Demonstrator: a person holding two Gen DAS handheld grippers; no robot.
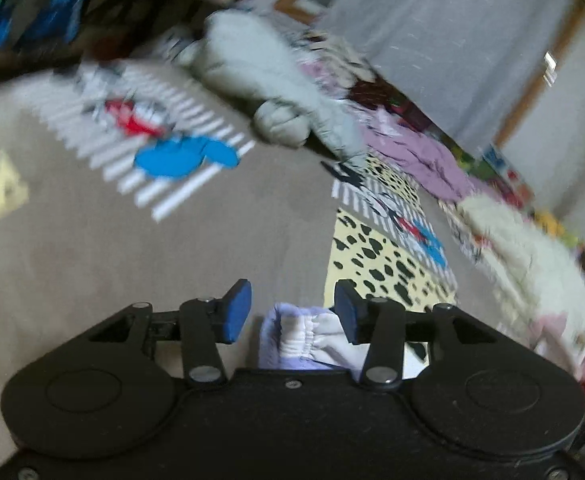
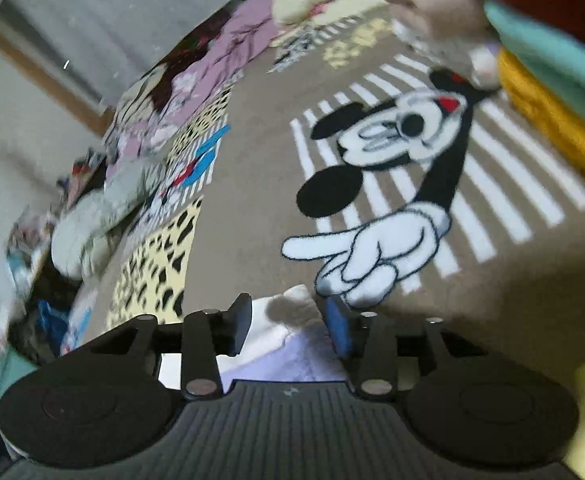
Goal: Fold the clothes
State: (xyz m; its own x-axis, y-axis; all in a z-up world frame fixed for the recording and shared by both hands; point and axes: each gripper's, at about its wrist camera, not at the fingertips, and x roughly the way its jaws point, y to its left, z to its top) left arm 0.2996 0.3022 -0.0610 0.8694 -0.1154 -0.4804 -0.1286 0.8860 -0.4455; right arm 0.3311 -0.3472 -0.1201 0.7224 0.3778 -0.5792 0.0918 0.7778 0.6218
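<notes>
Left wrist view: my left tongs (image 1: 290, 312) gape wide over the lavender garment's (image 1: 304, 340) elastic waistband, right tongs (image 2: 288, 320) equally wide above its corner on the blanket (image 2: 252, 200), ready for pinching.

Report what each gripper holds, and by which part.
Nothing is held. The left gripper and right gripper are both open, each with the pale lilac garment lying between its fingers, ungripped.

You have 1 pale lavender-and-white garment (image 1: 306, 340) lying low in front of you on the brown cartoon-print blanket (image 2: 252, 200). Its gathered elastic band (image 1: 298, 334) faces up in the left view; a white corner (image 2: 292, 308) shows in the right view.
</notes>
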